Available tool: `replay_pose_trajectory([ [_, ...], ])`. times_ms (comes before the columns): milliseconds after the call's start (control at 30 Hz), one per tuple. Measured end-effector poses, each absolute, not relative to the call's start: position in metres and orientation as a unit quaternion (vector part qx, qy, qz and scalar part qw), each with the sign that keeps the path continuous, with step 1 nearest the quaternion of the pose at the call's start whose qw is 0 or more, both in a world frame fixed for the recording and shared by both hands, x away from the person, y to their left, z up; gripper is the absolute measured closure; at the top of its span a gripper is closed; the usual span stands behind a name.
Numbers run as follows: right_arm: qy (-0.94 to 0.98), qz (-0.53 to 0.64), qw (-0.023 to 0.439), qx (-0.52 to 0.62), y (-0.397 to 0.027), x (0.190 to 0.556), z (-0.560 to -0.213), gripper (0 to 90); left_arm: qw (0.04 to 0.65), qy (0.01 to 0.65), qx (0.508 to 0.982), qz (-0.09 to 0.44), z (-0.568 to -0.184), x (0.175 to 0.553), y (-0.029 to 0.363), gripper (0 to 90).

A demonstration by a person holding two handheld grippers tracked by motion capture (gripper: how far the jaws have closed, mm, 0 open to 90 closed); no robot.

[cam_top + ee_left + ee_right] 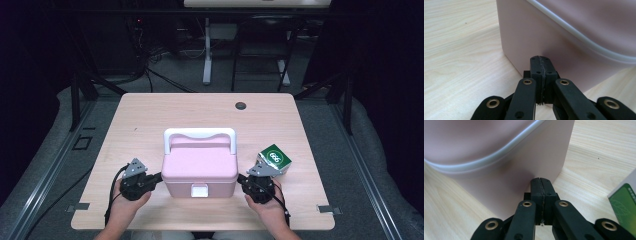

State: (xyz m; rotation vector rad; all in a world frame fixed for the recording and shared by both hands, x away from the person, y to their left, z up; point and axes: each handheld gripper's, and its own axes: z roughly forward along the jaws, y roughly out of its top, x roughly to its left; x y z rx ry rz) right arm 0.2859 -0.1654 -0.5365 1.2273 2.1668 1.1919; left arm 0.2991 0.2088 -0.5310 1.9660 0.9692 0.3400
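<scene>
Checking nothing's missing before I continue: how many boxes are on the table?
2: a pink box with a white handle sits at the table's near middle, and a green carton stands just right of it.

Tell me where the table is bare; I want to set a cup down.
Bare: the far strip between the pink box and the round grommet, and the left edge. Crowded: the near side, with the left gripper and right gripper flanking the box, green carton alongside.
</scene>
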Motion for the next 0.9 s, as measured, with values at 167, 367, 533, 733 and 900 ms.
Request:
replay_pose_trajectory([
  [167, 0.772, 0.422, 0.183, 0.439, -0.167, 0.280, -0.535, 90.0, 0.443, 0.385, 0.798, 0.138, -0.531, 0.298, 0.208, 89.9],
  [367, 0.779, 0.418, 0.179, 0.432, -0.168, 0.276, -0.535, 90.0, 0.444, 0.385, 0.798, 0.136, -0.531, 0.298, 0.209, 89.9],
  [533, 0.780, 0.421, 0.170, 0.431, -0.171, 0.278, -0.535, 87.7, 0.442, 0.389, 0.797, 0.139, -0.531, 0.299, 0.210, 86.1],
  [733, 0.780, 0.419, 0.160, 0.435, -0.175, 0.281, -0.535, 79.2, 0.432, 0.399, 0.799, 0.127, -0.532, 0.302, 0.213, 74.9],
  [900, 0.783, 0.415, 0.169, 0.433, -0.178, 0.284, -0.531, 73.2, 0.430, 0.401, 0.799, 0.127, -0.529, 0.304, 0.216, 64.2],
])
